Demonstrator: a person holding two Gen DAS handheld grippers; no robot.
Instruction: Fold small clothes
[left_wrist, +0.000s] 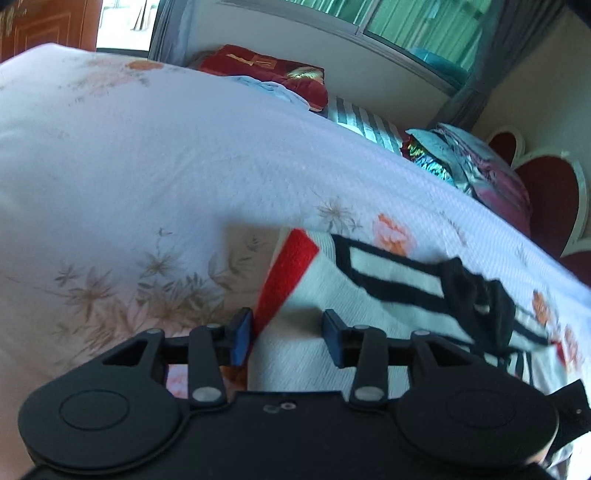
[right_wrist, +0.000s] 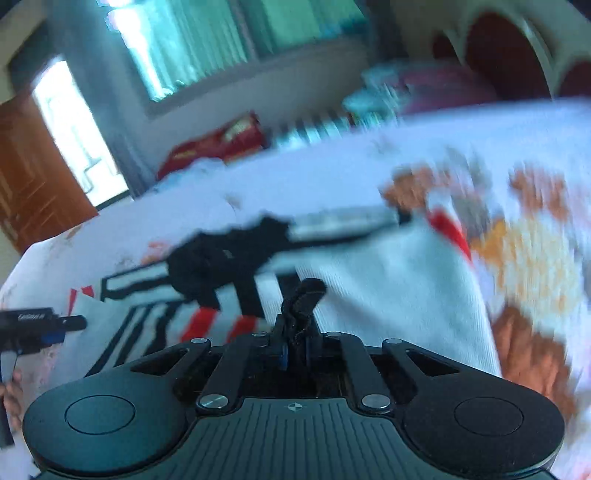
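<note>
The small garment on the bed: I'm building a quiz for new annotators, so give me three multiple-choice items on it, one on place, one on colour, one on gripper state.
1. Where does the garment lie?
A. on the floral bedsheet
B. on a wooden floor
C. in a basket

2. Which colours mark its white knit?
A. green and yellow
B. black and red
C. purple only

3. How do the grippers stand?
A. both open
B. both shut
C. left gripper open, right gripper shut on black trim

Key: 1 A, sheet surrounds it; 2 B, black bands and red stripe show; 3 C, left fingers stand apart, right fingers pinch fabric.
</note>
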